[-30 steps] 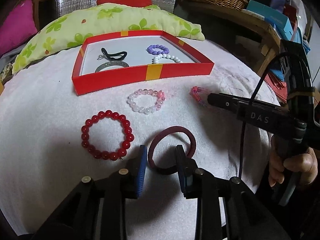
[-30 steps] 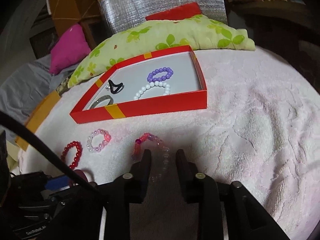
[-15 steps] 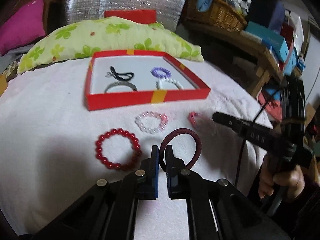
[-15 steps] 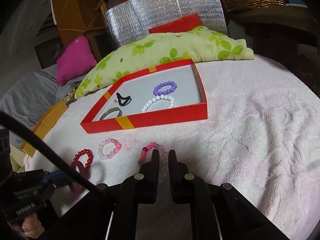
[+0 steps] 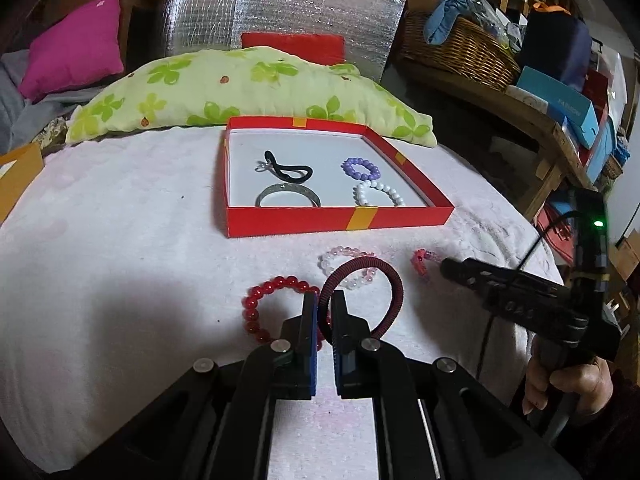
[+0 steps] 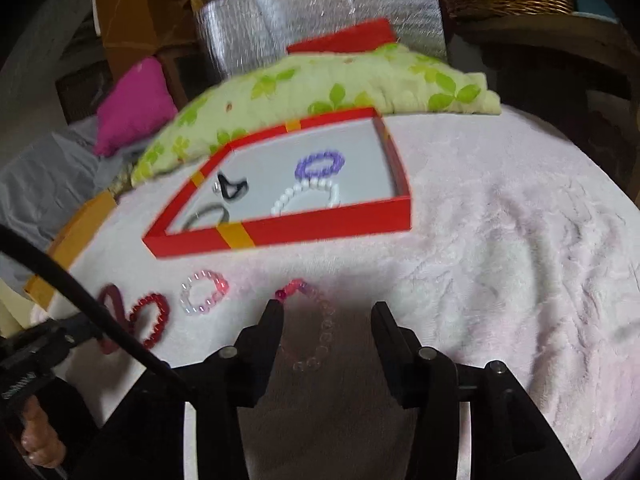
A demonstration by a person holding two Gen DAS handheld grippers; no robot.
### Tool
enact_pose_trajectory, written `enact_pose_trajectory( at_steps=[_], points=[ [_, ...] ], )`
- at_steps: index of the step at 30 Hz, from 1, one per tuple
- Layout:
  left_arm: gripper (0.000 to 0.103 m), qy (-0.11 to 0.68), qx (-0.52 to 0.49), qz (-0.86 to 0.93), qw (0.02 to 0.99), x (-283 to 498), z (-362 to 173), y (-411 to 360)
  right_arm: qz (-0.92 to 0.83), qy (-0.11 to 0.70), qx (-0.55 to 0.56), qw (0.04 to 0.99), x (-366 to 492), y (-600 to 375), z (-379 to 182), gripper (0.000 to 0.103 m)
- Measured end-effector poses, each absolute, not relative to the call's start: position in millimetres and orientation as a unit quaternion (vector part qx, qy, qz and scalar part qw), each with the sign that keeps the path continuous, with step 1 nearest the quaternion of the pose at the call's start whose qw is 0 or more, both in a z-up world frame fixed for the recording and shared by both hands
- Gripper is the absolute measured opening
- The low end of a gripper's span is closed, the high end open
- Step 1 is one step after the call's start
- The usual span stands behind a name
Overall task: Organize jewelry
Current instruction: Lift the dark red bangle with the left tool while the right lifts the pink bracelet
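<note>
My left gripper (image 5: pixel 325 300) is shut on a dark red hair tie (image 5: pixel 394 280) and holds it lifted above the white cloth. A red bead bracelet (image 5: pixel 262 292) and a pale pink bead bracelet (image 5: pixel 326 262) lie below it. My right gripper (image 6: pixel 326 312) is open over a clear and pink bead bracelet (image 6: pixel 320 320) that lies on the cloth between its fingers. The red tray (image 5: pixel 280 218) behind holds a black hair tie (image 5: pixel 288 168), a silver bangle (image 5: pixel 288 192), a purple bracelet (image 5: pixel 360 168) and a white bead bracelet (image 5: pixel 378 194).
A green flowered pillow (image 5: pixel 240 88) lies behind the tray. A magenta cushion (image 5: pixel 72 60) is at the far left. A wooden shelf with a basket (image 5: pixel 460 48) and boxes stands at the right. An orange box (image 6: pixel 68 236) sits at the cloth's left edge.
My left gripper shut on the dark red hair tie and lifted it. My right gripper shut over the clear and pink bracelet, then opened wide again.
</note>
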State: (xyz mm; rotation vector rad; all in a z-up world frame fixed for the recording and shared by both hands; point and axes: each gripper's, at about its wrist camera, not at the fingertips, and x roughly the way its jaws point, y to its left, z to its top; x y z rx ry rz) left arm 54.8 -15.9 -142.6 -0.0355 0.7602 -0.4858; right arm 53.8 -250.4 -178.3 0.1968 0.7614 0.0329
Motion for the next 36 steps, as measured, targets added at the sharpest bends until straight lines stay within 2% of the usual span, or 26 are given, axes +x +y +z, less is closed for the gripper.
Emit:
enact_pose_trajectory(
  at_steps=[1, 4, 5, 9, 12, 16, 21, 36],
  points=[
    [0.006, 0.366, -0.013, -0.233, 0.901, 54.8, -142.5, -16.5, 0.016, 0.379, 0.091, 0.921, 57.1, -246.8, -181.8, 0.032],
    [0.006, 0.365, -0.013, -0.235, 0.901, 55.4, -142.3, -17.7, 0.000, 0.373, 0.039, 0.927, 60.2, -229.7, -183.0, 0.022],
    [0.006, 0.365, -0.014, -0.236, 0.900, 55.6, -142.0, -17.5, -0.002, 0.372, 0.029, 0.928, 59.8, -226.8, -183.0, 0.016],
    [0.006, 0.363, -0.012, -0.237, 0.901, 55.8, -141.8, -18.5, -0.001, 0.381, 0.024, 0.924, 61.8, -226.1, -174.5, 0.009],
    [0.006, 0.363, -0.014, -0.238, 0.901, 56.8, -141.5, -20.3, 0.000, 0.389, 0.001, 0.921, 61.5, -219.1, -170.3, 0.009],
    [0.006, 0.366, -0.013, -0.234, 0.901, 57.6, -143.1, -20.8, 0.009, 0.408, 0.057, 0.911, 64.5, -226.2, -172.9, 0.009],
    [0.007, 0.370, -0.002, -0.226, 0.901, 57.1, -147.1, -22.6, 0.006, 0.392, 0.104, 0.914, 62.1, -235.8, -187.0, 0.009],
    [0.006, 0.374, 0.023, -0.211, 0.903, 57.2, -155.7, -30.4, 0.033, 0.344, 0.184, 0.920, 41.9, -266.8, -163.0, 0.009]
  ],
)
